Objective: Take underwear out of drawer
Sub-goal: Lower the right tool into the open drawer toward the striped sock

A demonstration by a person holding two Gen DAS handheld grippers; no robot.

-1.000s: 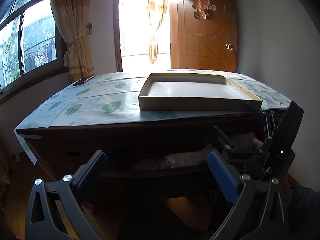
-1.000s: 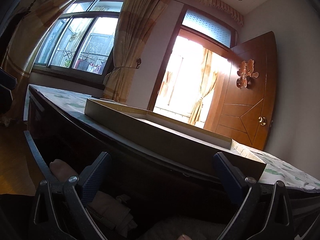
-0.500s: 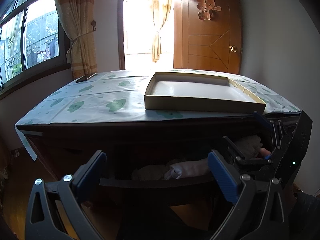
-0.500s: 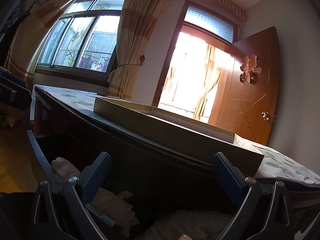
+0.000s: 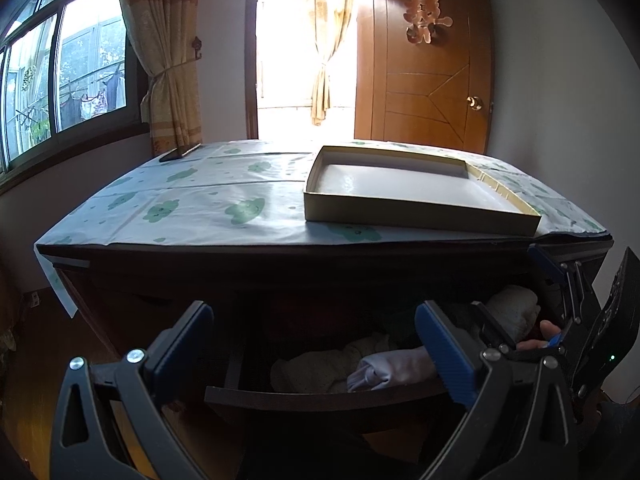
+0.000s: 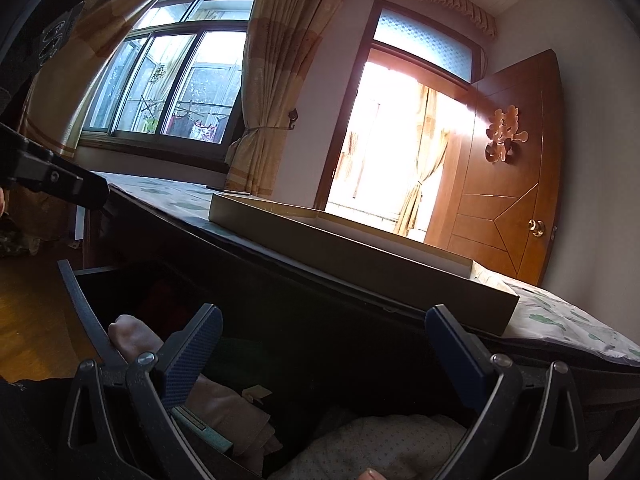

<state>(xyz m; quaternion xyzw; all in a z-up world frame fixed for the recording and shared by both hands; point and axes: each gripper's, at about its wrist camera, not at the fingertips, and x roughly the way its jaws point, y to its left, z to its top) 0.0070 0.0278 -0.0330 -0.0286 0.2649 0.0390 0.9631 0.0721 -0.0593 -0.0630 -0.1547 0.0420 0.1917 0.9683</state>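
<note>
Window (image 5: 64, 80) and tied curtain (image 5: 168, 76) at far left, unchanged. Dark flat item (image 5: 180, 153) at the table's far left corner; nature not discernible. Table (image 5: 192, 208) under a leaf-print cover, seen from higher than a second ago. Left gripper (image 5: 312, 350) in the foreground, blue pads spread wide, holding nothing, raised and drawn a little back from its position a second ago. Drawer (image 5: 320, 398) below the tabletop, now pulled well out where a second ago only a narrow slot showed; front rail dark and bowed by the lens. Underwear (image 5: 390, 372) inside the drawer: a pale lilac rolled piece lying against the front rail, beside a speckled cream piece (image 5: 308, 372), more exposed than half a second ago. Shallow open box (image 5: 400, 192) on the table, right of centre, empty, unmoved. Second cream roll (image 5: 514, 310) deeper in the drawer at right. Right gripper (image 6: 322, 354) at the drawer's right end, pads likewise spread and empty, poised above a dotted pale garment (image 6: 380, 448), with pinkish folded cloth (image 6: 224, 408) to its left. Wooden door (image 5: 432, 80) at far right, unchanged. Assessment: access step appears complete, contents within reach, nothing yet grasped; removal judged next, most probably by the right gripper closing on cloth directly beneath.
</note>
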